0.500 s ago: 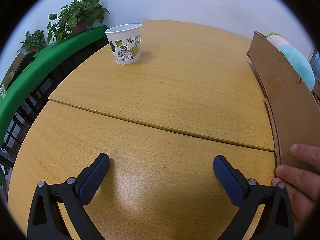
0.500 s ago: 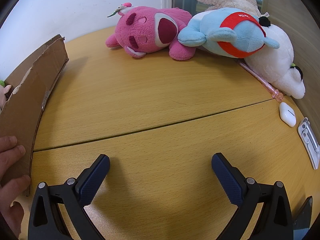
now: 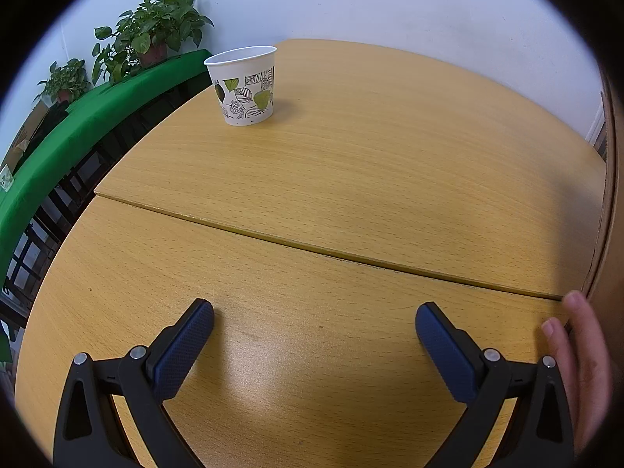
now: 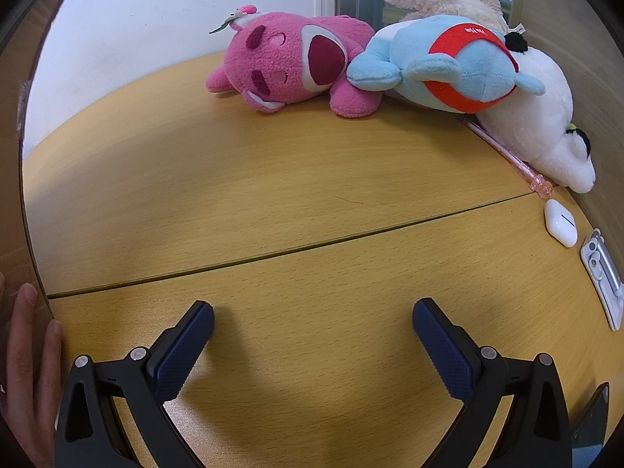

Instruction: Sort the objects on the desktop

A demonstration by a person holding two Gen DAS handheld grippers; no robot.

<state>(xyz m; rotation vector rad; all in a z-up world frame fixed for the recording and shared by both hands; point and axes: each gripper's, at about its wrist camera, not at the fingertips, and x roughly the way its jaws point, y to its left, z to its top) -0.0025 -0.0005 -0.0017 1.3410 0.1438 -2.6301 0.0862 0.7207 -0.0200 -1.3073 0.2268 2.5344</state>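
Left hand-held gripper (image 3: 314, 323) and right hand-held gripper (image 4: 313, 321) both wide open, empty, above bare worktop (image 3: 351, 163); cardboard (image 3: 609, 202) now slid to frame edge, right side.

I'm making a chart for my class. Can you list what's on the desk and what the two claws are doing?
Left claw: open, holding nothing, over bare desk
Right claw: open, holding nothing
Paper cup: upright, leaf pattern, far left of desk
Soft toys: pink, blue, white, piled at the far right
Pink pen: beside the white toy
Small white case: near the right edge
Cardboard: standing between the claws, a hand against it
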